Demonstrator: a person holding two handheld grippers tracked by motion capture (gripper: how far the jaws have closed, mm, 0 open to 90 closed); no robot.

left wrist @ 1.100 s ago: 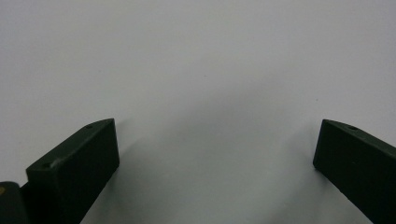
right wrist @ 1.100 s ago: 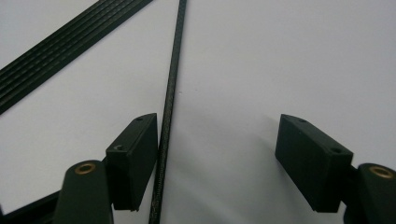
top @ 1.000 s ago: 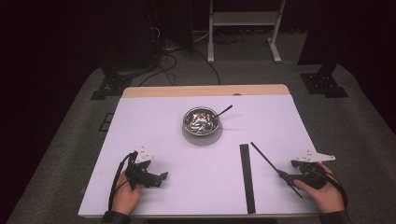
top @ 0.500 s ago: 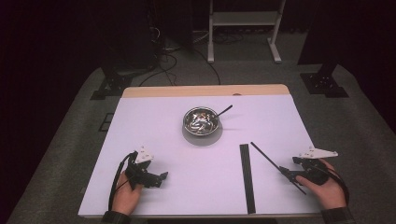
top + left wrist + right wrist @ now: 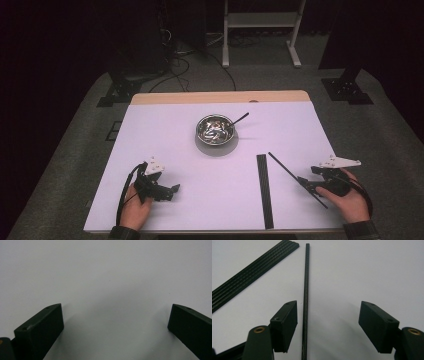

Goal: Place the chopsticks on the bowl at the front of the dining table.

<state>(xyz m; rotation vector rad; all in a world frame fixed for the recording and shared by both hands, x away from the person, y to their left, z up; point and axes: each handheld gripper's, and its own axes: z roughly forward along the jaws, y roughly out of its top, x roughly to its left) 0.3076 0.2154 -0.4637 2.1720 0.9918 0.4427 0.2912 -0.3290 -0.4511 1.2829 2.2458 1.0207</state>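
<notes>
A thin black rod point(image 5: 287, 170) lies slantwise on the white table point(image 5: 165, 135) at the right. My right gripper point(image 5: 306, 184) sits low over its near end, held by a hand. In the right gripper view the rod point(image 5: 305, 297) runs between the open jaws of this gripper point(image 5: 328, 312), close beside the left jaw, and the pads do not press on it. A flat ribbed black strip point(image 5: 264, 190) lies just left of the rod, seen again as the strip point(image 5: 249, 272). My left gripper point(image 5: 172, 191) rests at the front left, and its view shows the left gripper point(image 5: 116, 317) open over bare table.
A metal bowl point(image 5: 215, 129) with a dark-handled utensil point(image 5: 240, 119) leaning out of it stands at the table's middle back. A wooden edge point(image 5: 220, 97) runs along the far side. Beyond it are grey floor, cables and stand feet.
My right hand has shifted slightly away from the table's front edge along the rod. The left hand, rod, strip and bowl have stayed put.
</notes>
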